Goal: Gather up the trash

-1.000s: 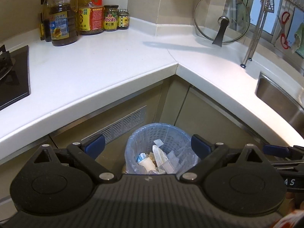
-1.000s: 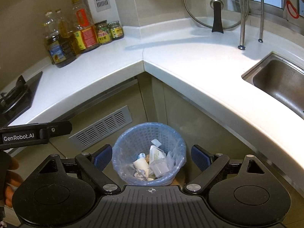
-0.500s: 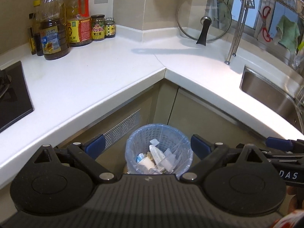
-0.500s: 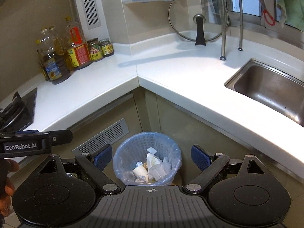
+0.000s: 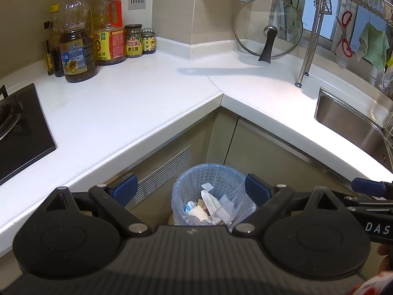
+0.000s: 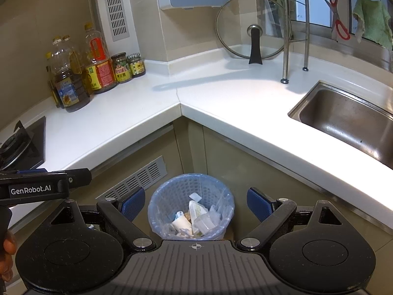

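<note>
A round mesh waste bin (image 5: 196, 179) lined with a pale blue bag stands on the floor in the corner under the white counter. It holds several pieces of trash (image 5: 211, 206): a white cup, wrappers, clear plastic. It also shows in the right wrist view (image 6: 169, 191), with the trash (image 6: 194, 218) inside. My left gripper (image 5: 190, 189) is open and empty, high above the bin. My right gripper (image 6: 194, 200) is open and empty, also above the bin. Each gripper shows at the edge of the other's view.
The white L-shaped counter (image 5: 137, 103) carries oil bottles and jars (image 5: 98, 46) at the back left, a glass pot lid (image 5: 267, 27) leaning in the corner, a black hob (image 5: 19, 132) at left and a steel sink (image 6: 348, 120) at right. A dish rack leg (image 6: 285, 36) stands by the sink.
Both grippers have risen and drawn back from the bin. The bin looks smaller and lower, and more of the counter and wall shows. Both stay open.
</note>
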Action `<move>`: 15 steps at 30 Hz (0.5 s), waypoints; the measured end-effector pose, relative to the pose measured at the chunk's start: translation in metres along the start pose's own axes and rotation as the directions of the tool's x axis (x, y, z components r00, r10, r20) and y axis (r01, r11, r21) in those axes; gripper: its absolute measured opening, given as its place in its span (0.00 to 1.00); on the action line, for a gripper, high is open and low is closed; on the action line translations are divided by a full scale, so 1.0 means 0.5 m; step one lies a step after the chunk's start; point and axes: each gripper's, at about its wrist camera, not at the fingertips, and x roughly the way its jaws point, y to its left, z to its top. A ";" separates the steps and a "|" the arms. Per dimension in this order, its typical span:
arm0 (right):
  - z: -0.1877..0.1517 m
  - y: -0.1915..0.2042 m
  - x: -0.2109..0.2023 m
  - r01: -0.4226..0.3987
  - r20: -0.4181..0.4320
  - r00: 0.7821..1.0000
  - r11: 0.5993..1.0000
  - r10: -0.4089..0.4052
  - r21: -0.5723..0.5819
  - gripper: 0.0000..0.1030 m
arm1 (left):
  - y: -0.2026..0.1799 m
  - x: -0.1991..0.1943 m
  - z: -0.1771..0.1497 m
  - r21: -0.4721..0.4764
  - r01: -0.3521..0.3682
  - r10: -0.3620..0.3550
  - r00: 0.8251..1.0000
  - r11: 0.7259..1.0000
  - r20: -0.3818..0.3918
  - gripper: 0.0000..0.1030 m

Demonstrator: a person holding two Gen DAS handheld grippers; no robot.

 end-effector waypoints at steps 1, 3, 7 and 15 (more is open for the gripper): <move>0.000 -0.001 -0.002 0.000 0.001 1.000 1.000 0.000 -0.001 0.87 | -0.002 0.000 0.000 0.003 0.002 -0.002 1.000 1.000 0.002 0.90; 0.001 -0.005 -0.004 0.003 0.005 1.000 1.000 -0.003 -0.002 0.87 | -0.006 -0.001 -0.001 0.013 0.008 -0.008 1.000 1.000 0.008 0.91; 0.003 -0.006 -0.005 0.006 0.008 1.000 1.000 -0.006 0.001 0.87 | -0.011 -0.003 -0.002 0.016 0.015 -0.015 1.000 1.000 0.016 0.91; 0.004 -0.008 -0.005 -0.002 0.006 1.000 1.000 0.002 0.003 0.87 | -0.003 -0.005 -0.005 0.013 0.007 -0.007 1.000 1.000 0.011 0.91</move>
